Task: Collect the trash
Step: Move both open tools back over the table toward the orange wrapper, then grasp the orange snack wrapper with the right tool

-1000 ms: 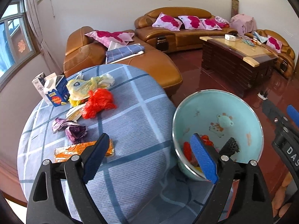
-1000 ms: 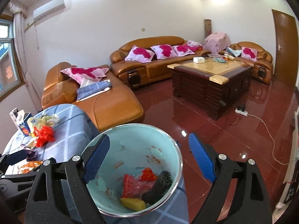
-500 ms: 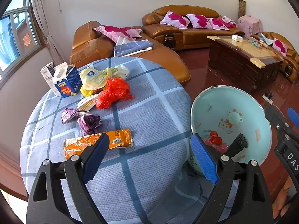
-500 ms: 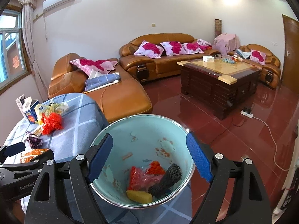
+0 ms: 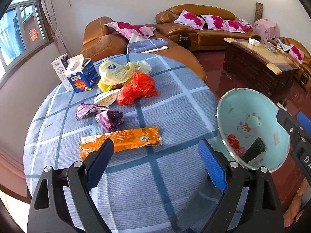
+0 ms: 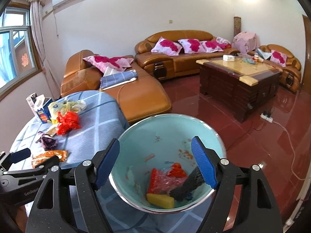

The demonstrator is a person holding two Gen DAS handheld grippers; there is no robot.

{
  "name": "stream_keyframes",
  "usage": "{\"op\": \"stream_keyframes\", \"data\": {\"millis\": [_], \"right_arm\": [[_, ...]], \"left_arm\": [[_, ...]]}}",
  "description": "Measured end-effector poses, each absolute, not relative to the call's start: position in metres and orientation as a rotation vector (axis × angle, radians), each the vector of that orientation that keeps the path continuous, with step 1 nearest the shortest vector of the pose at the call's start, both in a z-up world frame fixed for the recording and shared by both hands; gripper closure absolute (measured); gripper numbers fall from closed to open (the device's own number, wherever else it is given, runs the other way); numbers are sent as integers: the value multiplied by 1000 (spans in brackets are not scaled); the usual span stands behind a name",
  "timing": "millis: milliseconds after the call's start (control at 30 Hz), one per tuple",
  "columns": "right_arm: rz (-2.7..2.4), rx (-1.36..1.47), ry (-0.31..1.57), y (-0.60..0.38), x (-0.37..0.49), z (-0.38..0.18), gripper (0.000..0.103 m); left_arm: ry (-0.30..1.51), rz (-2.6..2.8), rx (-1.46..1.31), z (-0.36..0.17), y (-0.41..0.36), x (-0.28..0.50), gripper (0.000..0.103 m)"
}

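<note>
Trash lies on a round table under a blue checked cloth (image 5: 175,106): an orange wrapper (image 5: 120,141), a crumpled purple wrapper (image 5: 105,114), a red plastic bag (image 5: 138,89) and a yellow bag (image 5: 120,71). My left gripper (image 5: 155,143) stands open just short of the orange wrapper, holding nothing. A teal basin (image 6: 155,132) at the table's right edge contains red wrappers, a yellow piece and a black net. My right gripper (image 6: 154,143) hovers over it, jaws closing. Its left finger is outside the rim, its right finger over the inside. No pad visibly presses the basin.
A blue milk carton (image 5: 81,75) and a white carton (image 5: 60,68) stand at the table's far left. Behind are orange sofas (image 6: 136,97), a dark coffee table (image 6: 239,85) and a red glossy floor with a power strip (image 6: 267,116). A hand (image 5: 295,203) shows at lower right.
The left gripper has drifted across the table, so the orange wrapper now lies right at its left fingertip. The right gripper's jaws have narrowed and come closer over the basin.
</note>
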State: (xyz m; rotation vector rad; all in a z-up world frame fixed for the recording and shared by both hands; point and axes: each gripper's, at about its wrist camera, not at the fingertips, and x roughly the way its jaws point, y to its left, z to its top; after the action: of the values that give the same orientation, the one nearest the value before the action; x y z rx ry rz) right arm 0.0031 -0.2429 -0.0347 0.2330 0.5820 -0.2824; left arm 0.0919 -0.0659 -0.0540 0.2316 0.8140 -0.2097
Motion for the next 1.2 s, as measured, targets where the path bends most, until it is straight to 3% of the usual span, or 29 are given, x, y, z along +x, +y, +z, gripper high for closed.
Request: {"op": "stream_keyframes", "data": {"millis": [733,1200], "right_arm": [[62,179,733,-119,81,-57,31],[317,-162,806,-50,108,-65,31]], "left_arm": [[843,25,163,-70,97,115,16],[866,69,127,-75,131,131,16]]}}
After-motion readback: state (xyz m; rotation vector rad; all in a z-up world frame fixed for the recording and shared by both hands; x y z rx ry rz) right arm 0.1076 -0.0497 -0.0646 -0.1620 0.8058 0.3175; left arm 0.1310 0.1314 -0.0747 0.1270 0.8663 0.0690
